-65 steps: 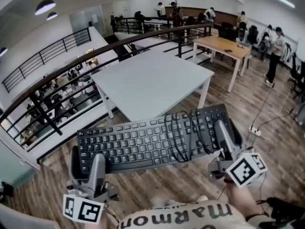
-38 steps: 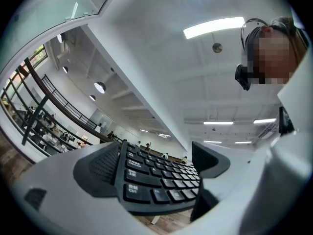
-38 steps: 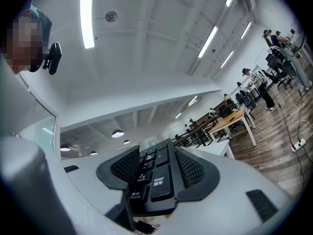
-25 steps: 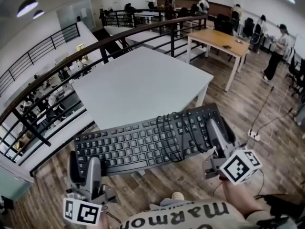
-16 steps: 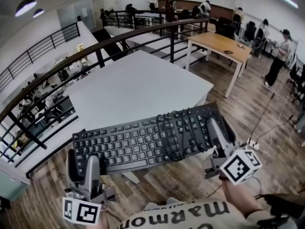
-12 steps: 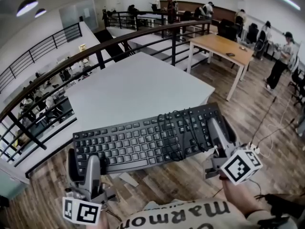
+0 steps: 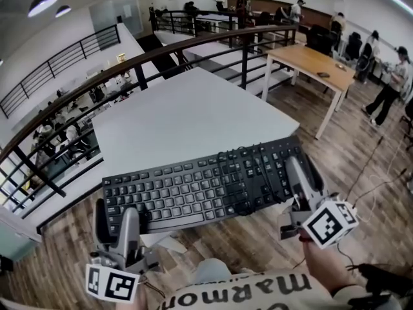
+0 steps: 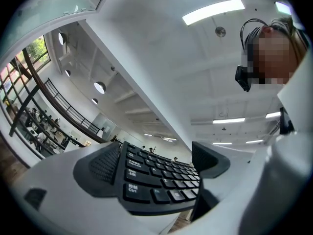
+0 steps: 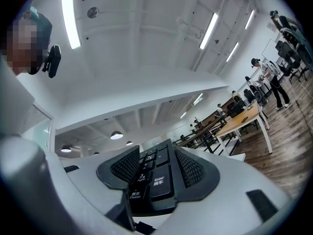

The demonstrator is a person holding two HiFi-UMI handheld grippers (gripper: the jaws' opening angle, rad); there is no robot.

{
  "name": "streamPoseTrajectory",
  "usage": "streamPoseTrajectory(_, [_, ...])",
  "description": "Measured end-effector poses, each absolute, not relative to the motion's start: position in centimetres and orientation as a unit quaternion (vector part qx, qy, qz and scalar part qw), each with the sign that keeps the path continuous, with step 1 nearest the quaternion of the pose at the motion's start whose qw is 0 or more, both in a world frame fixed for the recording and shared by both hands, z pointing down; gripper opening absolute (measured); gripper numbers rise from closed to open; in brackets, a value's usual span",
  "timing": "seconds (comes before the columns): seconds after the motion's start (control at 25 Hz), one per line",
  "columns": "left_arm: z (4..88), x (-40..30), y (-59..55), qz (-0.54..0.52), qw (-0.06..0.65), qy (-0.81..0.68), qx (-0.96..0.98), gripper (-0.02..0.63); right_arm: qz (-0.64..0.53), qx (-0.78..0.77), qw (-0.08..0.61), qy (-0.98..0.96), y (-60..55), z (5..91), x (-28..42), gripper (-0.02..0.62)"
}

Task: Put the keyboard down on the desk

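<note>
Keyboard [image 7: 193,189] – black, full-size – hangs level in the air close to the person, held at both ends. The left gripper [image 7: 117,213] is clamped on its left end, and in the left gripper view the ribbed pads press on the edge by the Ctrl key. The right gripper [image 7: 304,173] is clenched on the right end, its pads squeezing the number-pad corner near the Enter key. A black cable [image 7: 248,173] lies in loose loops over the keys right of the middle. Below is wooden floor [image 7: 251,237]. The far long edge of the keyboard overlaps the near edge of the white desk [image 7: 187,115]; whether they touch cannot be told. Beyond the desk runs a dark railing [image 7: 129,66], then a wooden table [image 7: 316,60].
</note>
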State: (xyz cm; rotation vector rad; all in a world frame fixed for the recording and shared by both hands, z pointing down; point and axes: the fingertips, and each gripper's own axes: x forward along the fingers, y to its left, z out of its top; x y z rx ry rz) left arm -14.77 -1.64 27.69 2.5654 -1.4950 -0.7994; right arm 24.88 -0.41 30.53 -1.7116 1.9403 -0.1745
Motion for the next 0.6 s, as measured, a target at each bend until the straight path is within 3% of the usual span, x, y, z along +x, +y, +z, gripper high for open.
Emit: streamPoseTrajectory(0.6, [27.2,-14.6,-3.7,-0.25,0.037,-0.469,0.846,0.466,-0.08,-0.656,0.264,0.702,-0.2,31.2,24.8,0.247])
